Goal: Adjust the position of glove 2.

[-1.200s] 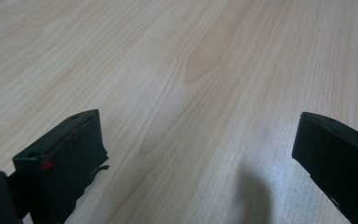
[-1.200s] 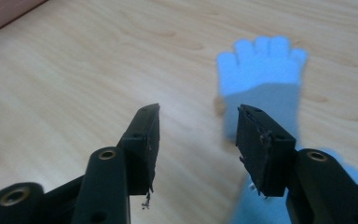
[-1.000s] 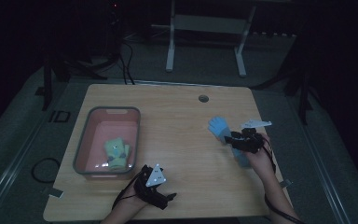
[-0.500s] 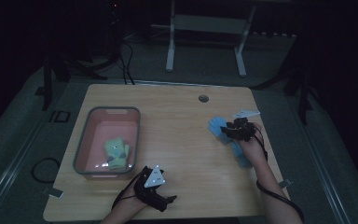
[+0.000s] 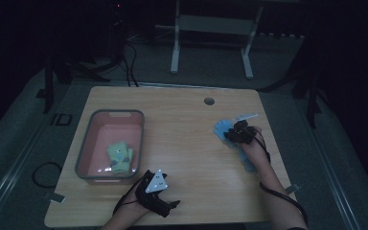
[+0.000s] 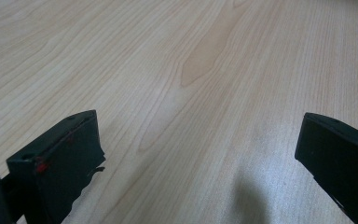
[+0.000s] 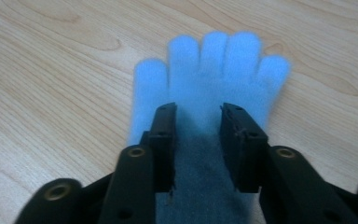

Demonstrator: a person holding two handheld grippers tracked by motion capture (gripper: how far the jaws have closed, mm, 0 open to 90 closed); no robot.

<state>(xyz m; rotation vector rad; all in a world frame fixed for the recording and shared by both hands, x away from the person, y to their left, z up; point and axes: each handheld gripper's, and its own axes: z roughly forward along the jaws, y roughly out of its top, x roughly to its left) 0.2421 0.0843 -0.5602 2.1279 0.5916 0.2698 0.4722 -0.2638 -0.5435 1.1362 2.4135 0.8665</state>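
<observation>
A light blue glove [image 7: 214, 74] lies flat on the wooden table [image 5: 187, 143] at the right, fingers spread away from me; it shows as well in the high view [image 5: 222, 128]. My right gripper [image 7: 198, 116] stands over its palm, the jaws drawn close with blue fabric pinched between them; the high view has that gripper [image 5: 231, 134] on the glove's near edge. My left gripper [image 5: 171, 205] rests near the table's front edge. In its own view it [image 6: 200, 126] is wide open over bare wood.
A pink bin with a grey rim [image 5: 84, 148] stands at the left with a green glove [image 5: 120, 155] inside. A round cable hole [image 5: 209, 101] sits at the back of the table. More blue cloth [image 5: 247, 159] lies under the right hand.
The right gripper has moved left and forward onto the blue glove, and its jaws have come together on the fabric. The left gripper has stayed in place.
</observation>
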